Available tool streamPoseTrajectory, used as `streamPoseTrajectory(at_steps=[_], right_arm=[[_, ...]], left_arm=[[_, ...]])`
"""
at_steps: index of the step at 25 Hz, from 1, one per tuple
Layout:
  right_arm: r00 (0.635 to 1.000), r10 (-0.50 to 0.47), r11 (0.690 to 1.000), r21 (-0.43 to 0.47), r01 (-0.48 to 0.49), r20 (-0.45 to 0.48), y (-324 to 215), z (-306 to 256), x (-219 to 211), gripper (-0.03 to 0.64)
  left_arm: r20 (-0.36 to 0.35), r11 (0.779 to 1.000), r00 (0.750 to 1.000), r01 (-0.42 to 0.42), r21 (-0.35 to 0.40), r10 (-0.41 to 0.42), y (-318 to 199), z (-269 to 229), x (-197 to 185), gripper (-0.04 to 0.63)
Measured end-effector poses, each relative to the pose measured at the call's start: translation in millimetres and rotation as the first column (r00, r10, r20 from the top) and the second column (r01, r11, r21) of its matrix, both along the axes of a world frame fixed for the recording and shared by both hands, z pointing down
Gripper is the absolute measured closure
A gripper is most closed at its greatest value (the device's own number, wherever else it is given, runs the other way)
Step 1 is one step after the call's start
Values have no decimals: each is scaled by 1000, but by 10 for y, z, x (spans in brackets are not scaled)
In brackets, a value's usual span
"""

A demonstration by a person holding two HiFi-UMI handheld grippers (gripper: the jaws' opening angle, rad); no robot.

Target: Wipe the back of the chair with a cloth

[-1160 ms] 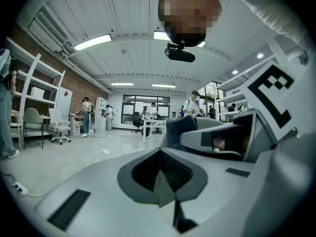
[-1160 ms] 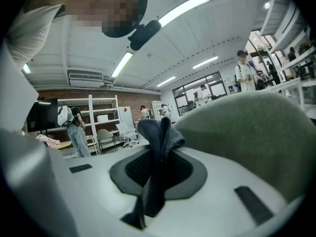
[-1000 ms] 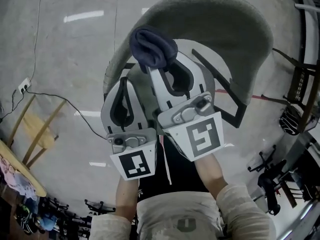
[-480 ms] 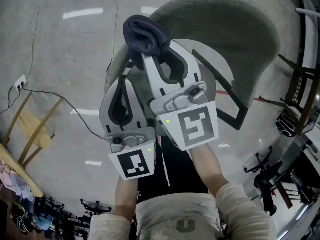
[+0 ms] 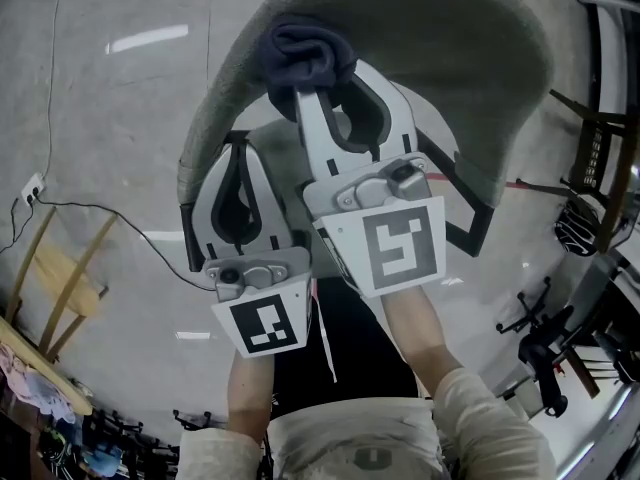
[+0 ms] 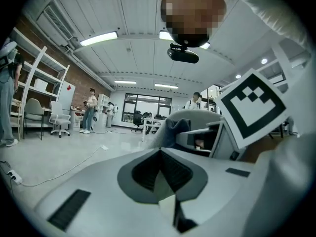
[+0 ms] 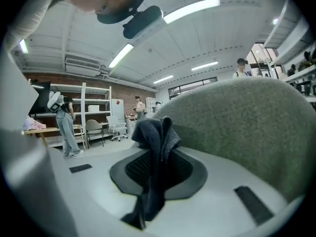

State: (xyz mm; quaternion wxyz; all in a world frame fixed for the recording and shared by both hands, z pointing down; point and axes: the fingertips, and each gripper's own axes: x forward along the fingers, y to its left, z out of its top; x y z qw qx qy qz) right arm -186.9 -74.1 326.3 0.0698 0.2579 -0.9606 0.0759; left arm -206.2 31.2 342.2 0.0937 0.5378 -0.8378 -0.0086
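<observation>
A grey-green padded chair back (image 5: 440, 58) curves across the top of the head view and fills the right of the right gripper view (image 7: 247, 127). My right gripper (image 5: 312, 93) is shut on a bunched dark blue cloth (image 5: 308, 56), which rests against the chair back near its upper left part. The cloth (image 7: 155, 152) sticks up between the closed jaws. My left gripper (image 5: 238, 163) hangs lower and to the left, below the chair's rim, shut with nothing between its jaws (image 6: 160, 169).
A black cable (image 5: 110, 213) runs over the grey floor to a wall socket (image 5: 28, 190) at left. A wooden frame (image 5: 60, 278) stands lower left. Black chair bases and stands (image 5: 560, 338) crowd the right edge. People and shelving show far off.
The right gripper and cloth swung left to the chair's edge, then back right onto the padded back. The left gripper stayed just below and left of it.
</observation>
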Motion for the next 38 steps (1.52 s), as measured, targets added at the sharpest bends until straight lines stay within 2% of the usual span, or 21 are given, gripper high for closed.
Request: streamPoseTrajectory(at_steps=[5, 9, 13, 17, 22, 33, 38], right_arm=[[993, 121, 992, -23, -121, -14, -326, 68, 291, 558], [968, 245, 968, -37, -247, -49, -531, 93, 606, 558], [926, 372, 928, -8, -373, -68, -716, 76, 967, 557], [880, 468, 883, 13, -468, -84, -832, 101, 1326, 558], [814, 575, 818, 34, -574, -86, -868, 57, 1736, 557], [693, 716, 697, 23, -717, -92, -858, 80, 2501, 557], [675, 730, 682, 43, -731, -109, -847, 71, 2695, 557]], left_arm=[[-6, 1000, 1000, -27, 0, 27, -91, -6, 112, 580], [-2, 999, 999, -52, -1, 52, -170, -19, 225, 580], [45, 993, 992, -119, -10, 119, -319, -75, 396, 580], [33, 987, 986, -162, -18, 162, -424, -57, 517, 580], [78, 967, 964, -252, -35, 254, -555, -95, 722, 580], [36, 937, 936, -350, -22, 351, -741, -50, 1152, 580], [33, 935, 934, -355, -19, 355, -715, -60, 1249, 580]])
